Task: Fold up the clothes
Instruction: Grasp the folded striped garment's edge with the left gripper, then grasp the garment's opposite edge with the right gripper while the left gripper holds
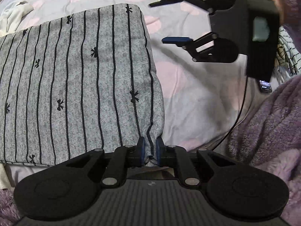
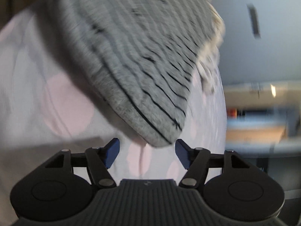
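A grey garment (image 1: 75, 79) with thin black stripes and small black bows lies folded on the bed. My left gripper (image 1: 150, 148) is shut on its near right corner. My right gripper (image 1: 169, 21) shows in the left wrist view at the upper right, open and empty, above the sheet beside the garment. In the blurred right wrist view the same garment (image 2: 143, 66) fills the upper middle, and the open right gripper (image 2: 147, 152) sits just in front of its near corner without touching it.
The bed sheet (image 1: 188, 86) is pale with pink blotches. A white cloth (image 1: 15, 17) lies at the far left. A checked garment (image 1: 287, 54) lies at the right edge. A purple fleece sleeve (image 1: 267, 122) and a black cable (image 1: 239, 113) are at the right.
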### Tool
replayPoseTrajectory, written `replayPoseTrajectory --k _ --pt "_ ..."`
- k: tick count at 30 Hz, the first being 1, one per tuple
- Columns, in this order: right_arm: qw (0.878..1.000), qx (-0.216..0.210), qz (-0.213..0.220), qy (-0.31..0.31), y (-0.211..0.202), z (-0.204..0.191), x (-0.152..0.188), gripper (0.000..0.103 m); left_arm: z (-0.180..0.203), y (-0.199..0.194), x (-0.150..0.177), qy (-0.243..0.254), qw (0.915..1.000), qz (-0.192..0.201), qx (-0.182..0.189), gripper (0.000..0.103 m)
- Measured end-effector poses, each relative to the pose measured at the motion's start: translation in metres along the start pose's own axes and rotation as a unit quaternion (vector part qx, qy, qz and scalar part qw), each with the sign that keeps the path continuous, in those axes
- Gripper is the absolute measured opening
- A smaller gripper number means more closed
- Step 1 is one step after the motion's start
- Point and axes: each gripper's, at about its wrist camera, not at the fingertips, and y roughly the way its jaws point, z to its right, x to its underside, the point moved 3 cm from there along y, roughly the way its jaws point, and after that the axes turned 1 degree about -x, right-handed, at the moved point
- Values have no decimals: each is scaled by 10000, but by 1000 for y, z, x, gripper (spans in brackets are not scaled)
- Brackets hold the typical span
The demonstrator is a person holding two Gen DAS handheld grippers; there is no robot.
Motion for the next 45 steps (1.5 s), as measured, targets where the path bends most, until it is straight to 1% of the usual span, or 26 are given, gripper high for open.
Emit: replayPoseTrajectory --k 3,7,12,14,17,19,21,24,27,30,33,36,40,42,45 --pt "9974 128 207 -682 7 -5 4 70 -2 -3 1 -40 10000 4 18 10" --pt "9918 279 470 -1156 17 -2 8 72 -4 -3 3 -113 9999 -38 52 10" --pt "9807 373 670 -1796 32 -3 13 71 -3 -6 8 -164 9998 -56 86 10" --pt "9767 421 687 -1988 39 -3 14 70 -3 -6 9 -170 9998 -55 92 10" --pt "9732 488 697 -2136 46 -4 15 58 -1 -8 9 -160 9998 -32 85 10" --pt "9717 484 676 -2210 48 -5 15 48 0 -8 8 -139 9999 -6 90 10" --pt "9700 546 651 -2279 48 -4 16 35 1 -3 3 -125 9999 28 102 9" --pt "9714 629 539 -2226 44 6 15 28 4 -1 -3 -93 9998 106 170 9" --pt "9703 649 409 -2296 35 20 17 26 14 -10 -9 3 9992 243 306 9" --pt "9683 619 245 -2408 21 31 26 26 35 -22 -18 216 9973 425 566 9" --pt "9664 479 -17 -2525 2 35 46 26 58 -32 -29 428 9935 580 884 9" --pt "9664 265 -313 -2537 -27 28 72 26 80 -38 -39 687 9874 646 1273 8" --pt "9677 -77 -702 -2419 -68 8 104 26 107 -52 -43 1076 9763 725 1731 8" --pt "9679 -290 -917 -2324 -87 -2 117 26 112 -61 -42 1183 9722 777 1867 8" --pt "9664 -431 -1023 -2320 -104 -12 123 26 110 -66 -38 1161 9712 759 1937 8"
